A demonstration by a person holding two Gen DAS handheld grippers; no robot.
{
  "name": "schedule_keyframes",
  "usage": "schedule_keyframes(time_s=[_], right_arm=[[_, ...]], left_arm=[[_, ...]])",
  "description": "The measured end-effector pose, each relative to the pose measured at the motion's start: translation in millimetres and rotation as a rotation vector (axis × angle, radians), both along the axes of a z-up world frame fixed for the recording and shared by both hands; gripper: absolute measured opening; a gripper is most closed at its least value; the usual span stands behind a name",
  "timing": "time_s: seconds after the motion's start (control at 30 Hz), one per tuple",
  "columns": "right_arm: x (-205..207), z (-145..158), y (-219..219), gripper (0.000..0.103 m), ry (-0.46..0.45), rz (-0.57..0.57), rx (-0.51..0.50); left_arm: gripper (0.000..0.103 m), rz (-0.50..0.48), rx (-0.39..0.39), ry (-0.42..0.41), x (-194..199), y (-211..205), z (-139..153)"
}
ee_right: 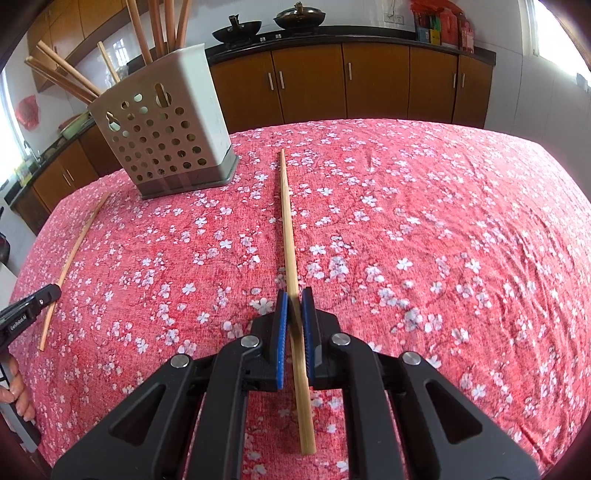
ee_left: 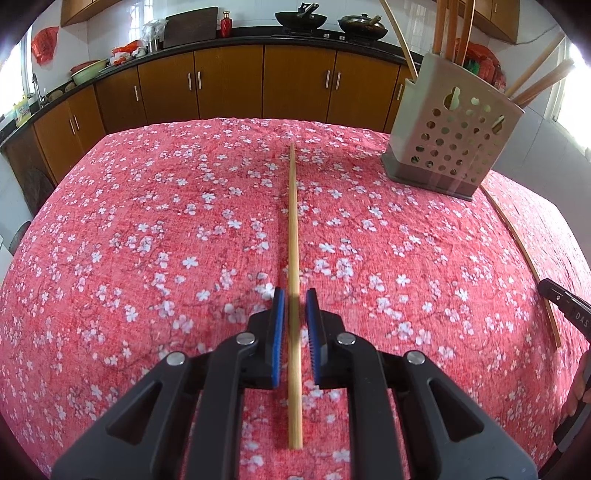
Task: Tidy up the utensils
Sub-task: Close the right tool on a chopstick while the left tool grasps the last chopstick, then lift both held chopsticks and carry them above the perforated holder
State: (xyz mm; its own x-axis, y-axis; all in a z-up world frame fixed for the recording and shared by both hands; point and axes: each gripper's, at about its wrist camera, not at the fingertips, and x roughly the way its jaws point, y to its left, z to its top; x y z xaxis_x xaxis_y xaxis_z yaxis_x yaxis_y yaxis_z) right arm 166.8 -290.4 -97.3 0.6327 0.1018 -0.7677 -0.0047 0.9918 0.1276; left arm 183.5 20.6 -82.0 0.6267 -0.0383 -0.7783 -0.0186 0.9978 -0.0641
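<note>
A bamboo chopstick (ee_left: 293, 229) lies lengthwise on the flowered red tablecloth and runs between the blue pads of my left gripper (ee_left: 294, 295). The jaws are almost closed, with a thin gap on each side of the stick. A second chopstick (ee_right: 287, 229) sits pinched between the pads of my right gripper (ee_right: 294, 293), which is shut on it. Each view shows the other gripper and its stick at the edge: the right gripper (ee_left: 565, 306) and the left gripper (ee_right: 33, 306). The perforated beige holder (ee_left: 454, 140) (ee_right: 162, 136) stands upright on the table between the two grippers, with several chopsticks in it.
Brown kitchen cabinets (ee_left: 229, 88) and a dark counter with two woks (ee_left: 301, 20) run behind the table. A person's fingers (ee_right: 16, 384) hold the left gripper's handle. The tablecloth (ee_right: 443, 240) spreads wide to the right of the right gripper.
</note>
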Motion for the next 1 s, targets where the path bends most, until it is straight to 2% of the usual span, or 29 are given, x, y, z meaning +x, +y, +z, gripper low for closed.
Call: schedule_keyframes(time_s=[0.1, 0.23, 0.37, 0.73, 0.87, 1.0], right_arm=[[-2.9, 0.7, -2.6, 0.009, 0.0, 0.0, 0.009], [-3.8, 2.0, -3.0, 0.008, -0.001, -0.001, 0.015], [-10.5, 10.7, -3.3, 0.008, -0.029, -0.008, 0.005], [-35.4, 81.3, -11.0, 0.008, -0.238, -0.021, 0.019], [-36.3, 94.4, -11.8, 0.008, -0.277, -0.015, 0.029], [-37.8, 101.3, -10.7, 0.008, -0.299, -0.006, 0.033]], left_arm=[[0.014, -0.002, 0.006, 0.001, -1.2, -0.6, 0.6], [0.007, 0.002, 0.007, 0.001, -0.6, 1.6, 0.8], [0.007, -0.009, 0.002, 0.001, -2.3, 3.6, 4.9], [0.007, -0.027, -0.036, -0.218, -24.1, 6.9, 80.4], [0.007, -0.047, -0.057, -0.3, -29.5, 4.8, 108.4], [0.007, -0.064, -0.08, -0.342, -31.6, 3.6, 123.6]])
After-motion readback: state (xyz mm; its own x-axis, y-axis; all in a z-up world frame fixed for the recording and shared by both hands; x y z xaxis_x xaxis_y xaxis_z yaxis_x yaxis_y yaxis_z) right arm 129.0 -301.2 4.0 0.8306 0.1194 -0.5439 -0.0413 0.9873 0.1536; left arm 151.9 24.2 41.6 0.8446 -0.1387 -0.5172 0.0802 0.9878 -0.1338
